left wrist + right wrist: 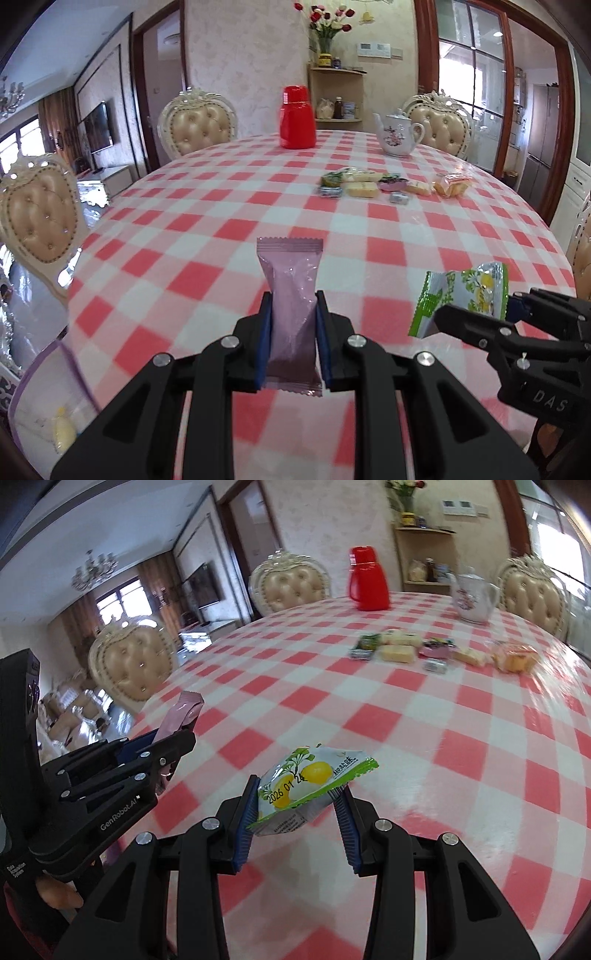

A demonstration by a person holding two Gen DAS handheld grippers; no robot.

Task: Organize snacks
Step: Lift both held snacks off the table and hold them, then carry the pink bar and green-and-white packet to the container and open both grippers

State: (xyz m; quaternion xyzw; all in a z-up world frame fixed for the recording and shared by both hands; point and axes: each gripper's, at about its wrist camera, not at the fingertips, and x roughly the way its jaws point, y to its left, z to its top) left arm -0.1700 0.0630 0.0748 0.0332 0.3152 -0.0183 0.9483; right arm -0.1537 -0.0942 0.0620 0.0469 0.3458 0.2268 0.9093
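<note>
While both hands hold up a snack: two grippers are over the checked tabletop (229, 206).
Left gripper (294, 325): its blue fingers (265, 332) pinch the purple snack pack (291, 295) from both sides.
Purple snack pack: it stands up tall between the fingers, up off the tabletop.
Right gripper (297, 805): its fingers (246, 808) pinch the green and white lemon snack pack (306, 786).
Lemon snack pack: it lies flat and a bit tilted between the fingers, up off the tabletop.
Grippers side by side: the right one is just beside the left one, not touching.
Snack pile (391, 182): more small packs lie close together far across the tabletop.
Red jug (296, 118): it stands at the far edge, left of the pile.
White teapot (397, 134): it stands at the far edge, behind the pile.
Clear bag (55, 402): it is at the near left edge with a yellow snack inside.
Chairs (197, 123): cream ones stand around the tabletop.
</note>
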